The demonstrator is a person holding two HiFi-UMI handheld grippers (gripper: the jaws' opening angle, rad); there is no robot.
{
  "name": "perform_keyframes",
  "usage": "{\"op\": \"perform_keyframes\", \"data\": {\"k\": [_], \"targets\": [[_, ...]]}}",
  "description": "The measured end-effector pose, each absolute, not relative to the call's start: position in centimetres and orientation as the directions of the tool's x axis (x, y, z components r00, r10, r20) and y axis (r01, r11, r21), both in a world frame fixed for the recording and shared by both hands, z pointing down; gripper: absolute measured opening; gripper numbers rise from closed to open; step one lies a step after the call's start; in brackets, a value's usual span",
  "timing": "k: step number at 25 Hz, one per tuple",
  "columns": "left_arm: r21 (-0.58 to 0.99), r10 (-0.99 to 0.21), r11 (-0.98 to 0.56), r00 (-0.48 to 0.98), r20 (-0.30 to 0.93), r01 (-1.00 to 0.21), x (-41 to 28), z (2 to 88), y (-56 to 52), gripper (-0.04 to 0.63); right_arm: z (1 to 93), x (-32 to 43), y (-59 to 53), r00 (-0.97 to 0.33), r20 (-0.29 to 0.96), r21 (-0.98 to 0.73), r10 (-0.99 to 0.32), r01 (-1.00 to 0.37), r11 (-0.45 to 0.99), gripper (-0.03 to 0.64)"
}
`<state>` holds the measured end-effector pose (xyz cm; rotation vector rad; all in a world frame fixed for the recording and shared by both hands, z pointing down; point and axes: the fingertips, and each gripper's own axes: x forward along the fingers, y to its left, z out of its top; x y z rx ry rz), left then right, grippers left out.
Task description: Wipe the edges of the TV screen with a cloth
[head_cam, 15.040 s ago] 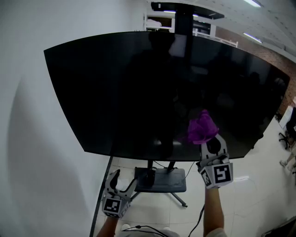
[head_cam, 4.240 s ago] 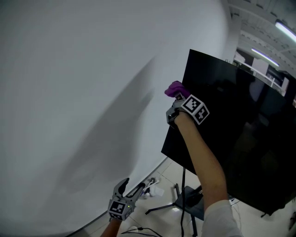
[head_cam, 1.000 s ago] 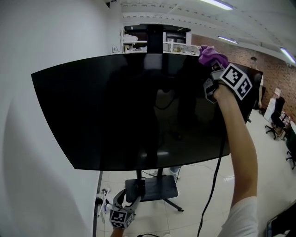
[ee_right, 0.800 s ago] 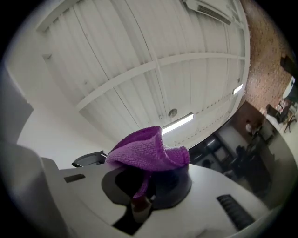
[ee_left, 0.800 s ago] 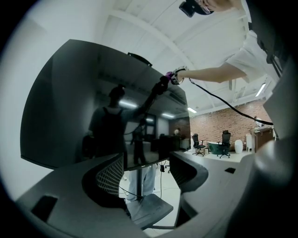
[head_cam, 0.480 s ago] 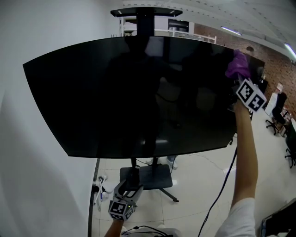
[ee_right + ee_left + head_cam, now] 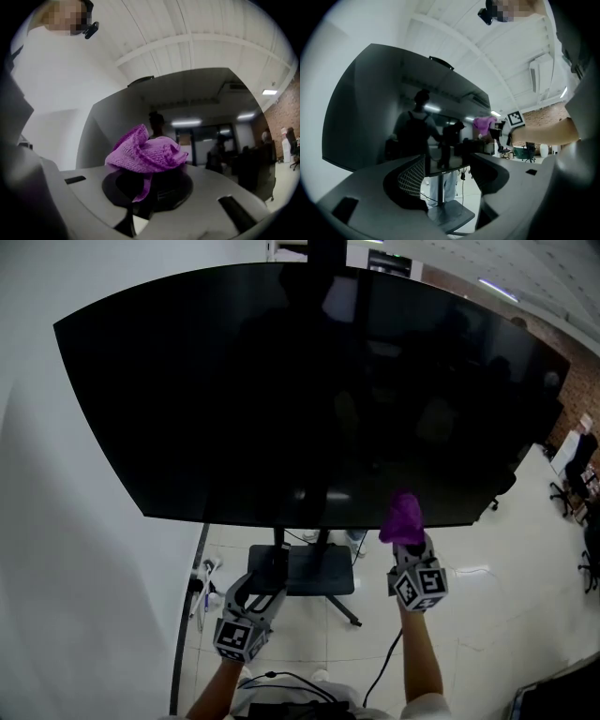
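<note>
- The right gripper (image 7: pixel 407 542) has its jaws closed on the purple cloth (image 7: pixel 403 516), which bunches up out of the jaw tips.
- The cloth sits at the lower edge of the TV screen (image 7: pixel 309 381), right of the screen's middle; contact with the edge cannot be made out.
- The left gripper (image 7: pixel 251 589) hangs below the TV screen's lower edge, left of the cloth, with its jaws wide apart and nothing between them.
</note>
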<state>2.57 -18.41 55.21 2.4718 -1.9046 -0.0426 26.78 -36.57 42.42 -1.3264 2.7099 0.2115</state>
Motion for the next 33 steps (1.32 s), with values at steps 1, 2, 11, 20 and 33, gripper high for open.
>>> {"op": "perform_keyframes", "data": {"k": [1, 2, 11, 20, 33], "targets": [[0.02, -0.967, -0.254, 0.254, -0.012, -0.967, 2.4, 55.0, -18.3, 0.278, 45.7, 25.7, -35.3, -0.623, -0.129, 0.076, -0.772, -0.782, 0.619, 0.057], [0.006, -0.967, -0.256, 0.256, -0.011, -0.967, 2.4, 54.8, -18.1, 0.278, 48.4, 24.7, -34.1, -0.635, -0.096, 0.091, -0.766, -0.772, 0.629, 0.057], [0.036, -0.979, -0.203, 0.202, -0.018, -0.979, 0.8, 54.4, -18.1, 0.278, 55.2, 17.9, -28.7, -0.651, -0.03, 0.021, -0.759, -0.759, 0.651, 0.048], [0.047, -0.98, -0.2, 0.198, -0.031, -0.979, -0.6, 55.6, -18.2, 0.278, 56.0, 16.0, -27.1, -0.667, -0.013, -0.002, -0.745, -0.745, 0.667, 0.048], [0.125, -0.976, -0.217, 0.219, -0.004, -0.968, -1.9, 54.6, -16.4, 0.278, 59.1, 13.0, -24.0, -0.684, 0.064, -0.063, -0.727, -0.73, 0.681, 0.048]]}}
